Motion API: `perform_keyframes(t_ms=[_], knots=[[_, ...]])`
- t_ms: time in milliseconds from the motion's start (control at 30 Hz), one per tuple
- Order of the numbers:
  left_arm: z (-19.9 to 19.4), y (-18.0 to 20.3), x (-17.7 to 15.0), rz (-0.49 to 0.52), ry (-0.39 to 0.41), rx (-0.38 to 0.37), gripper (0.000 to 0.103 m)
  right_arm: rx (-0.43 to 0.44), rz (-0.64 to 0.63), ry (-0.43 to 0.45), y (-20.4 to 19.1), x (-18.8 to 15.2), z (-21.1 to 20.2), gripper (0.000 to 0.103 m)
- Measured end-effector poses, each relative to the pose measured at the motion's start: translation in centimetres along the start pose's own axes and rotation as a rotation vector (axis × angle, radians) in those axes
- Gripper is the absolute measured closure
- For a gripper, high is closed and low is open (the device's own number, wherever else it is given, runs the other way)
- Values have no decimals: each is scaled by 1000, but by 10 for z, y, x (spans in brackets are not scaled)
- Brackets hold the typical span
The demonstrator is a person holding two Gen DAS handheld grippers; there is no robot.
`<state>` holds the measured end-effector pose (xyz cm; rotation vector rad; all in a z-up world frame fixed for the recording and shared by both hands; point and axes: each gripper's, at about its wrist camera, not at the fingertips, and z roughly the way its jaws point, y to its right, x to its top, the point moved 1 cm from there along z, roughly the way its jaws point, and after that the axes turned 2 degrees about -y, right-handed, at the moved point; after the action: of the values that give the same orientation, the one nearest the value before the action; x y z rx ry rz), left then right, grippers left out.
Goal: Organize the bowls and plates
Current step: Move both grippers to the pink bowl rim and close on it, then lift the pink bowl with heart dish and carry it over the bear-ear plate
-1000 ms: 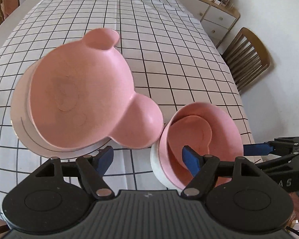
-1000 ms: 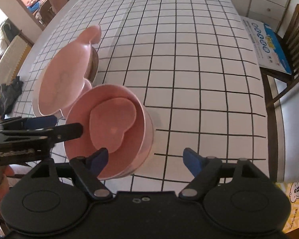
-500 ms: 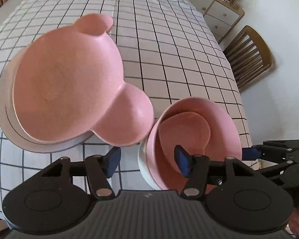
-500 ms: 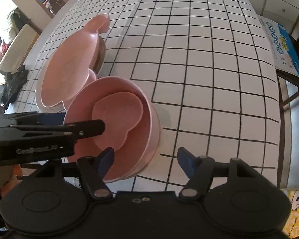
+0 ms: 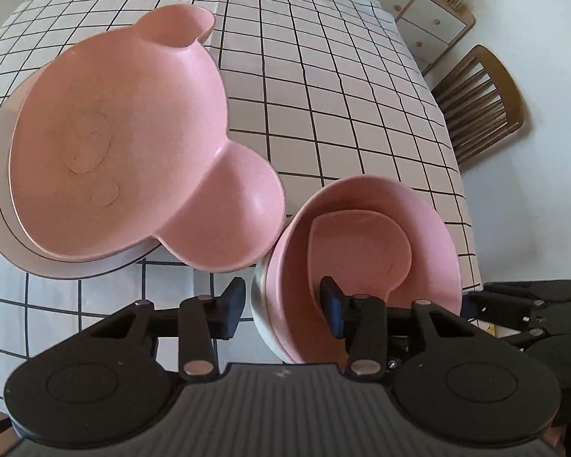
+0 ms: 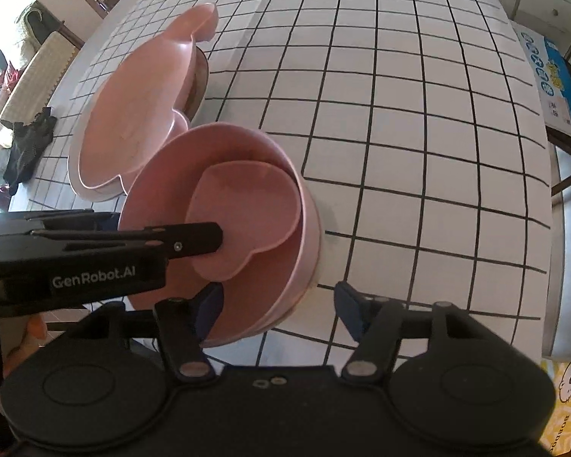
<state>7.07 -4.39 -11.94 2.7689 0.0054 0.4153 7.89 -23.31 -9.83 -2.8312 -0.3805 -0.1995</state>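
Note:
A pink bear-shaped plate (image 5: 118, 144) lies on a white plate (image 5: 15, 243) on the checked tablecloth. Beside it stands a stack of bowls: a pink bowl (image 5: 430, 228) with a small pink heart-shaped dish (image 5: 361, 251) inside, nested in a white bowl (image 5: 264, 323). My left gripper (image 5: 283, 308) is open and straddles the stack's near-left rim, one finger inside, one outside. My right gripper (image 6: 278, 308) is open and straddles the pink bowl's (image 6: 247, 144) near rim from the other side. The bear plate also shows in the right wrist view (image 6: 133, 114).
The table (image 6: 418, 95) runs far ahead under the black-grid cloth. A wooden chair (image 5: 483, 103) and a drawer cabinet (image 5: 430, 19) stand to the right. A blue box (image 6: 552, 83) lies on a chair off the table's edge.
Both grippers have moved in on the bowl stack and narrowed somewhat. Each now has one finger inside the pink bowl's rim and one outside. The dishes have not visibly moved.

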Motion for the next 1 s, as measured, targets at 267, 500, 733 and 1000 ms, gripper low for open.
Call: perform_keyframes(t_ms=[267,500,733,1000], knots=[[-2,2,-1,9,0,8,68,-18,10,17,2,0,-3,64],[-5,3,-3,8,-6,0,69,-52,30,23,0,-5,-7,73],[-16,9,-5,9,-2,-16,69,-72,50,24,-3,-10,-19,73],[-43,16,0,-2,2,-36,70,-106,31,40,-15,-7,-47,74]])
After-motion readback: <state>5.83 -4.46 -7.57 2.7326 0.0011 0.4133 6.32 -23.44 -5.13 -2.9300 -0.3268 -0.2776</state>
